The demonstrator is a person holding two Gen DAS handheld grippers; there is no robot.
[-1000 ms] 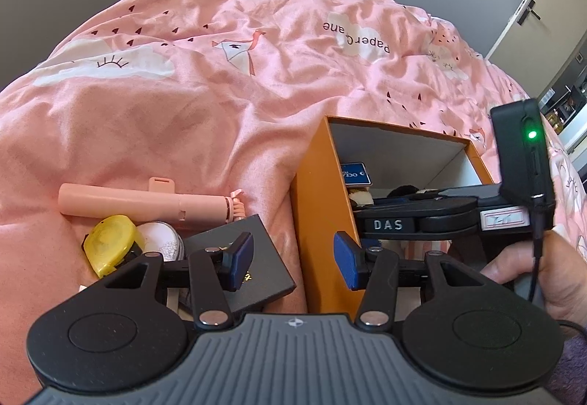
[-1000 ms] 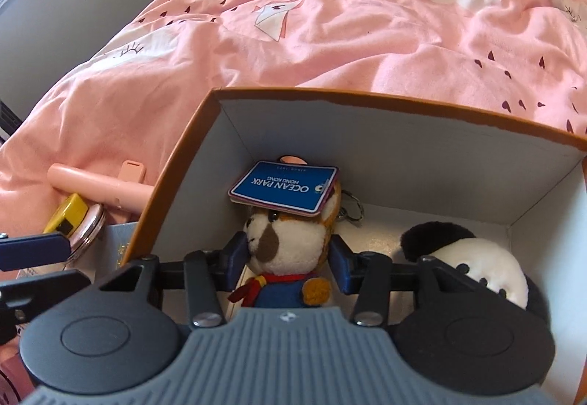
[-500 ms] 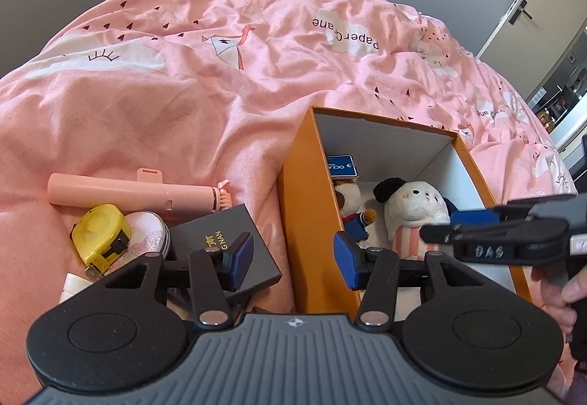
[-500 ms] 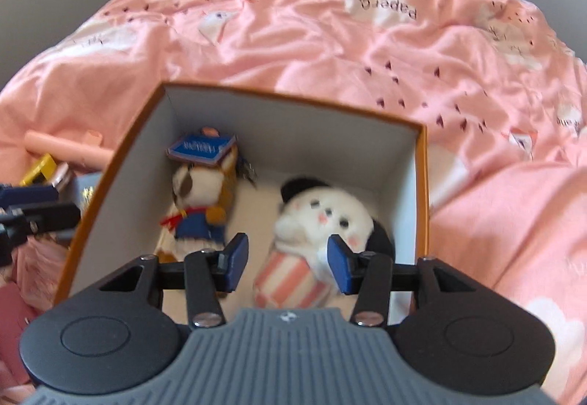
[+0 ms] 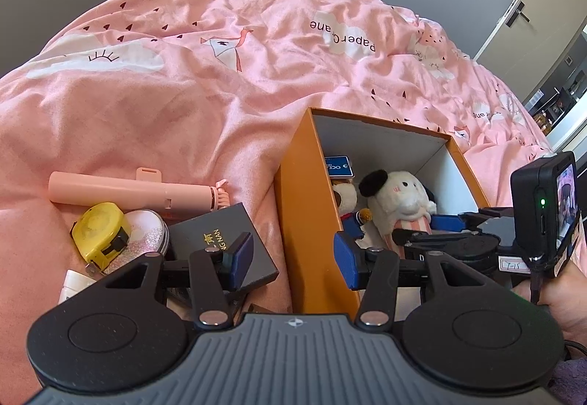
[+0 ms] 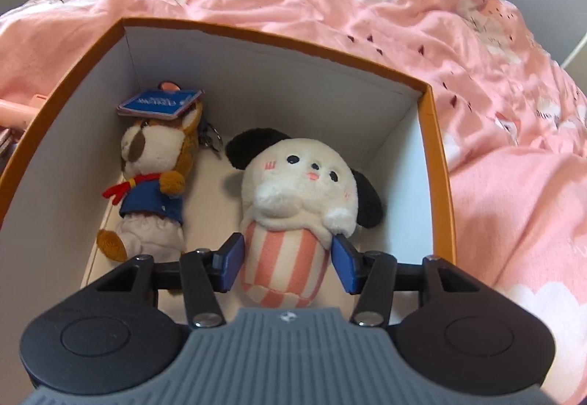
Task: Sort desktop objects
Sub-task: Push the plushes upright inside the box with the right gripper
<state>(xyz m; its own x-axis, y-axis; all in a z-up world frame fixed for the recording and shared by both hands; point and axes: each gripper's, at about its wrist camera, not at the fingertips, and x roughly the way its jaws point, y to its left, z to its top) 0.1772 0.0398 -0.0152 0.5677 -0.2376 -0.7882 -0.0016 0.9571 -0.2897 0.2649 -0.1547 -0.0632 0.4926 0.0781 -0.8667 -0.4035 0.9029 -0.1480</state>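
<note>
An orange box (image 6: 436, 133) with white inner walls sits on the pink duvet. Inside lie a brown dog plush (image 6: 157, 170) with a blue tag and a white plush (image 6: 304, 184) with black ears and a striped body. My right gripper (image 6: 286, 261) hangs over the box and its jaws are opening. The striped body shows between its blue pads, and no firm press is visible. My left gripper (image 5: 293, 258) is open with nothing in it. It straddles the orange box's (image 5: 308, 206) left wall, next to a black box (image 5: 220, 239).
Left of the orange box lie a pink stick-shaped gadget (image 5: 128, 190), a yellow tape measure (image 5: 99, 232), a round pink tin (image 5: 150, 228) and a small white item (image 5: 75, 284). A person's hand (image 5: 557, 291) holds the right gripper. The duvet (image 5: 220, 74) stretches behind.
My right gripper moved right inside the box, from around the brown dog plush to around the white plush. The dog plush stayed lying in the box. My left gripper kept still.
</note>
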